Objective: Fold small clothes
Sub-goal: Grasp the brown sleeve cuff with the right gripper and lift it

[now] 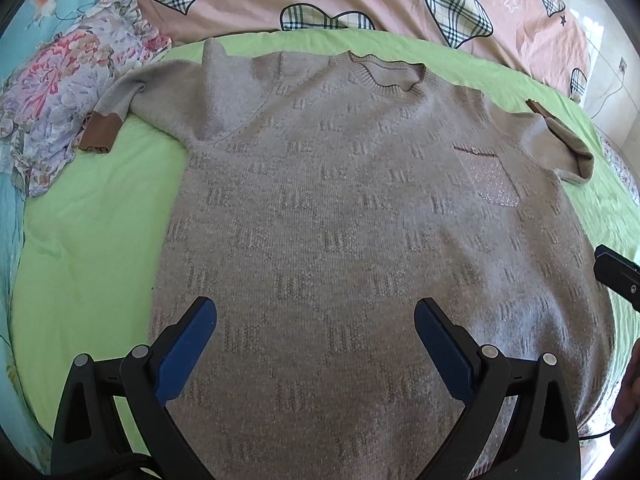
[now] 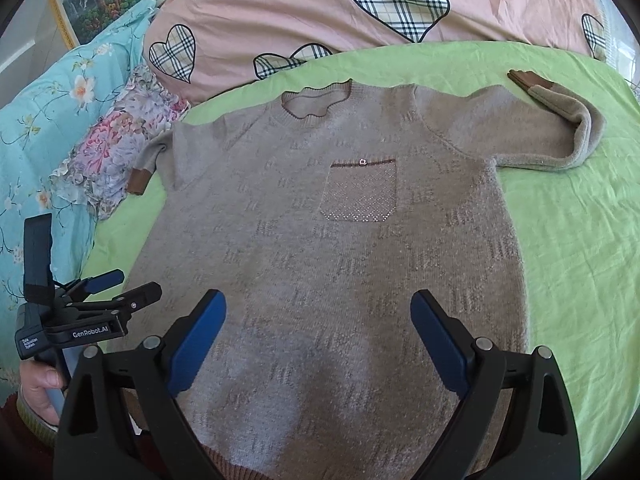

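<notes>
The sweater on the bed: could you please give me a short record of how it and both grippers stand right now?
garment: grey-brown sweater, spread flat, front up, unfolded
surface: green sheet
pocket: chest pocket, facing up
sleeves: both bent back on themselves, brown cuffs showing
left gripper: open, above the lower body, holding nothing
right gripper: open, holding nothing
beside it: floral cloth

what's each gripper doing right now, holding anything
left gripper: open, holding nothing, above the sweater.
right gripper: open, holding nothing, also above the sweater.
</notes>
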The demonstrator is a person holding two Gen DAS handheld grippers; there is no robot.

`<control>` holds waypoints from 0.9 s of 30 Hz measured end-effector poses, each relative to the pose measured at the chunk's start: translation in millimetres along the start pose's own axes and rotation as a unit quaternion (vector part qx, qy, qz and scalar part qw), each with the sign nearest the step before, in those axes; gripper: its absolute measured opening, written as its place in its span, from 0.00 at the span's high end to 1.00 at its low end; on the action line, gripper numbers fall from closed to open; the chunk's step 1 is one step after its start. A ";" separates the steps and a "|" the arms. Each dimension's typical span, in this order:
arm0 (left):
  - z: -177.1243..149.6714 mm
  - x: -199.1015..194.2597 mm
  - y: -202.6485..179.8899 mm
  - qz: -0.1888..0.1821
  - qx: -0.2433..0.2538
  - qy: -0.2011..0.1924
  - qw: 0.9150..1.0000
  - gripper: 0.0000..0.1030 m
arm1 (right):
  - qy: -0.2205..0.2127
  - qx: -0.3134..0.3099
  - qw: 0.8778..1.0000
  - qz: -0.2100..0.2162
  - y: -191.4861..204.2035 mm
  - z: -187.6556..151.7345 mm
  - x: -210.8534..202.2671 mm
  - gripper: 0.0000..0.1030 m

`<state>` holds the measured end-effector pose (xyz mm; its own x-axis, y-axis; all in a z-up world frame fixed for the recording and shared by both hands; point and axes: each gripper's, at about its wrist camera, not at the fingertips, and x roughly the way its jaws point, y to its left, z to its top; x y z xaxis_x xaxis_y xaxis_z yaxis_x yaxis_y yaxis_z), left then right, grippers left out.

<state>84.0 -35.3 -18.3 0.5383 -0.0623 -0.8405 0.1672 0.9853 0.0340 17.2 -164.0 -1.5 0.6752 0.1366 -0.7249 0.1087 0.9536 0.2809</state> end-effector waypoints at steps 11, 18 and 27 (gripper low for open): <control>55.8 21.6 5.4 0.010 0.005 -0.009 1.000 0.03 | -0.037 -0.001 0.994 -0.100 -96.5 86.3 -3.6 0.28; 95.7 40.8 -2.8 0.010 0.004 -0.007 1.000 0.03 | -0.053 0.022 0.981 -0.185 -192.0 171.0 20.7 0.45; 107.7 77.8 -14.6 0.011 0.014 0.026 1.000 0.03 | 0.007 0.017 0.971 -0.238 -256.6 240.0 108.3 0.46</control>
<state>212.4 -71.7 -25.9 0.4986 -0.0322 -0.8662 0.1793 0.9815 0.0668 237.6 -458.3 -1.1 0.5326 -0.3146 -0.7858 0.4306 0.8999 -0.0684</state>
